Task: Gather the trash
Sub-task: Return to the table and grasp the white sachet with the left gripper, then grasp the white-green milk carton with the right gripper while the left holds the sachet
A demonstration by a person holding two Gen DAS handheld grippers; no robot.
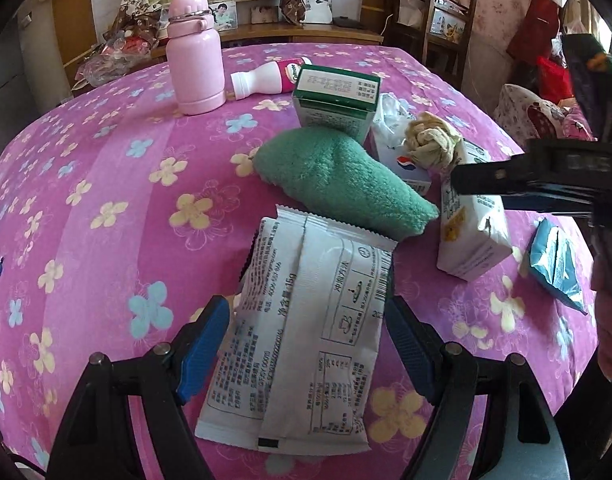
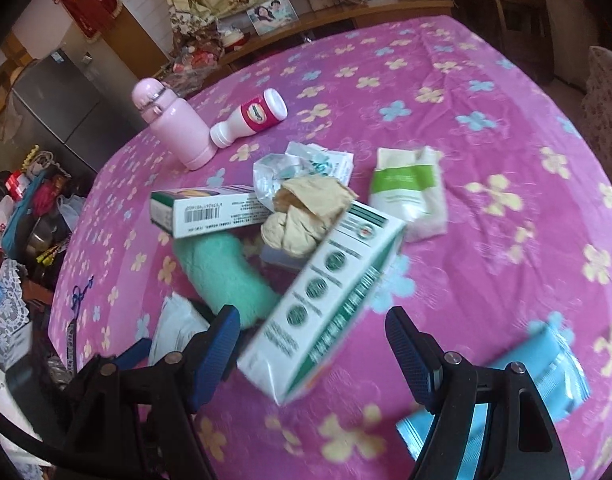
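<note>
Fingers of both grippers spread wide: left (image 1: 308,344) straddles white sachet (image 1: 302,332), right (image 2: 312,354) blurred carton (image 2: 326,300).

Between the left fingers (image 1: 210,344) lies a white sachet (image 1: 302,340), printed side up. On it can be read "15g" after a few Chinese characters, part of a phone number, "4000-157-846" as far as it can be made out, a barcode along one edge and small drawings of a cup and a bowl. Ahead of the fingers, a white bottle (image 1: 272,78) with a pink label bears a brand in script, too small to read. Beyond the right fingers (image 2: 218,344), a green and white box (image 2: 204,210) shows a barcode whose digits are blurred.
</note>
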